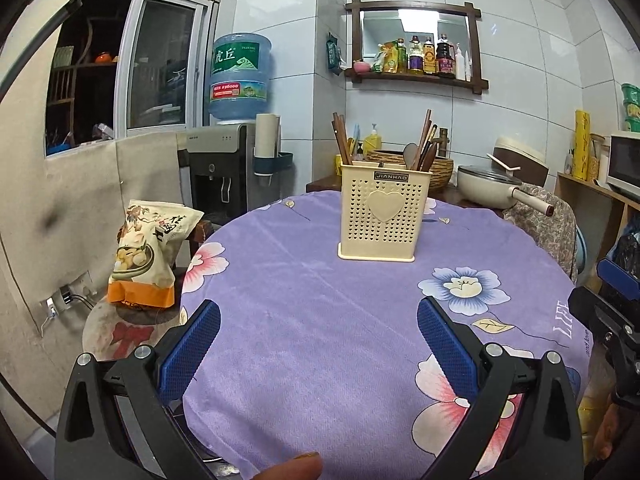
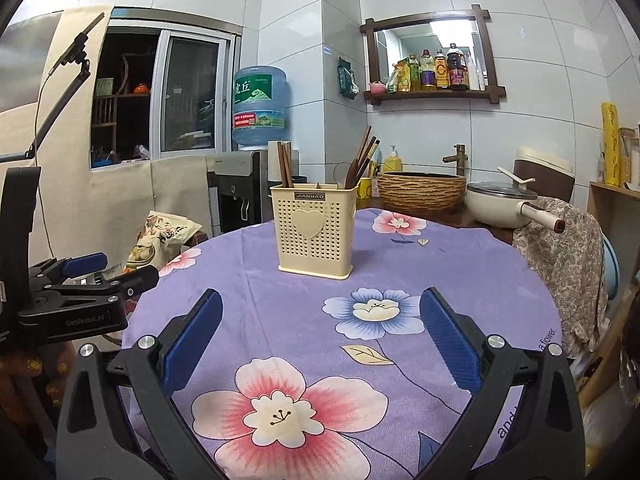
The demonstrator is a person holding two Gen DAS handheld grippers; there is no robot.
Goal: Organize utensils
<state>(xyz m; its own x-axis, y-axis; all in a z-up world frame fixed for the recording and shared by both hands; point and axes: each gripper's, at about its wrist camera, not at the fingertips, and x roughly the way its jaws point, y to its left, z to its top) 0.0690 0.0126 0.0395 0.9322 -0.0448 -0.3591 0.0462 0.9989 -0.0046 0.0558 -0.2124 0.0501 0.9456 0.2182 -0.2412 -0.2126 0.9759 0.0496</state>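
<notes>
A cream perforated utensil holder (image 1: 384,212) with a heart on its front stands upright on the round table (image 1: 320,320) with a purple floral cloth. It also shows in the right wrist view (image 2: 316,232). Brown chopsticks (image 1: 340,138) stand in its left compartment; more chopsticks and wooden spoons (image 1: 422,148) stand in its right one. My left gripper (image 1: 318,320) is open and empty, low over the near side of the table. My right gripper (image 2: 320,308) is open and empty, beside it on the right. The left gripper's body shows at the left in the right wrist view (image 2: 80,292).
A snack bag (image 1: 148,252) stands on a stool left of the table. A water dispenser (image 1: 228,168) is behind it. A woven basin (image 2: 420,192), a lidded pan (image 2: 504,200) and a cloth-draped chair (image 2: 560,248) lie beyond the table's far right edge.
</notes>
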